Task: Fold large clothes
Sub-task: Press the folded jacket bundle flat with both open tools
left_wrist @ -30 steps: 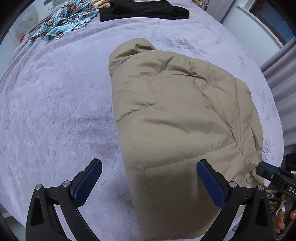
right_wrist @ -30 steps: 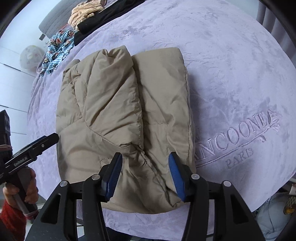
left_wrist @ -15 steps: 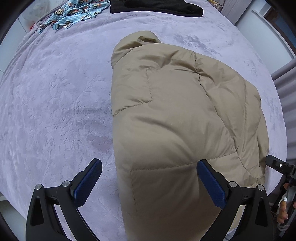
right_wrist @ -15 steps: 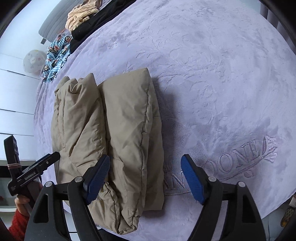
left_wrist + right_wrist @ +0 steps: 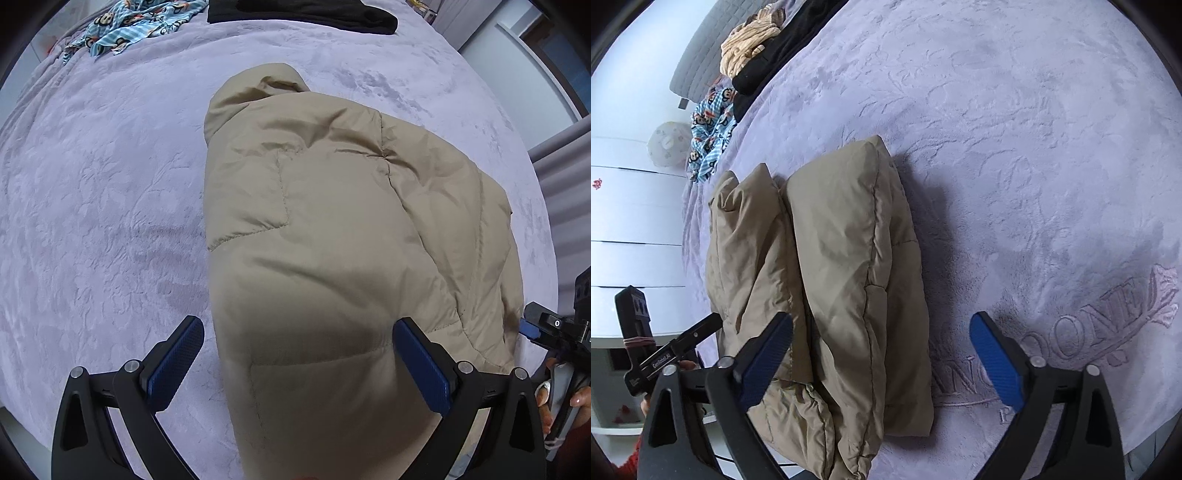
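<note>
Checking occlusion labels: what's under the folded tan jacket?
Under the tan jacket only the lavender blanket shows, spreading out around it, with embroidered lettering running in beneath the jacket's near edge. Anything else beneath it, and the inner folded layers, are covered.

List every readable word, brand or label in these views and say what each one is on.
"GenRobot.AI": white lettering on the black body of the left gripper, seen from the right wrist view; small.
"NCOONE": embossed script on the lilac bedspread; the first letters are hidden behind the right gripper, whose jaws are opening.
"P": start of a smaller line beneath, the rest hidden.
The beige puffer jacket shows no readable text.
</note>
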`<state>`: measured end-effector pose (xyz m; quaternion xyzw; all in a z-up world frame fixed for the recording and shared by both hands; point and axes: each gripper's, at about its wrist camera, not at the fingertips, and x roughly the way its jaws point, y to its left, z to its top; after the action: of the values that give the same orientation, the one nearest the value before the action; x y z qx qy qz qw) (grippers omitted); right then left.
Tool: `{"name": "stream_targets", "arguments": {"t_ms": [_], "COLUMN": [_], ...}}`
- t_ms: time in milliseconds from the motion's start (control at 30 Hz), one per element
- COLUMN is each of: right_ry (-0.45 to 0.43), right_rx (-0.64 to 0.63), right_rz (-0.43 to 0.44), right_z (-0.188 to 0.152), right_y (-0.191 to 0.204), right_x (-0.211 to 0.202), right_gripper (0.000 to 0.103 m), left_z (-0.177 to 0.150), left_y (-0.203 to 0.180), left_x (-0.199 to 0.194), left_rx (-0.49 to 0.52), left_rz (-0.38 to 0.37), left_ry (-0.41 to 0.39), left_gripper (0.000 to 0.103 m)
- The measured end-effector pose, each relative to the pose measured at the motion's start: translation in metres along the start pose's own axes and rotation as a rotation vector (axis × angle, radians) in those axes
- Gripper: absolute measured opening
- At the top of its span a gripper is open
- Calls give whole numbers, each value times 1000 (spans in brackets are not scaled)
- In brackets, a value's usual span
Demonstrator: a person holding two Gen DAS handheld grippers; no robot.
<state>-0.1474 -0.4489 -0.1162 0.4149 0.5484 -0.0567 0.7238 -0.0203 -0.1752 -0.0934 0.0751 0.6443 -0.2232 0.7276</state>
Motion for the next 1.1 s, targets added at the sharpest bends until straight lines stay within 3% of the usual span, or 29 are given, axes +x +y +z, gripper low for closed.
{"name": "stream_targets", "arguments": {"t_ms": [133,367,467,567,800,967,1100], "right_ry": [-4,86,95,80,68,105,160], "right_rx": [33,116,122,131,73,-6,-132], "right_rz": [88,173,215,249,218,263,195], "right_z": [5,17,19,21,26,31,31], "right_y": [-5,-18,-17,-15,-12,4,22], "right_x": [6,39,42,37,27,33,41], "right_gripper": [103,103,103,103,103,103,103], "left_z": [2,10,12,12,12,14,13], "left_y": [4,27,40,48,45,46,45], "left_x": [1,3,4,5,6,9,11], "left_rx": [0,-32,-64,-86,-44,-45,-45], "left_rz": [-16,-53,-107,-62,-38,-53,-52], "left_ry": [-7,-5,7,5,-10,-10,-11], "left_gripper": [103,103,103,103,103,103,103]}}
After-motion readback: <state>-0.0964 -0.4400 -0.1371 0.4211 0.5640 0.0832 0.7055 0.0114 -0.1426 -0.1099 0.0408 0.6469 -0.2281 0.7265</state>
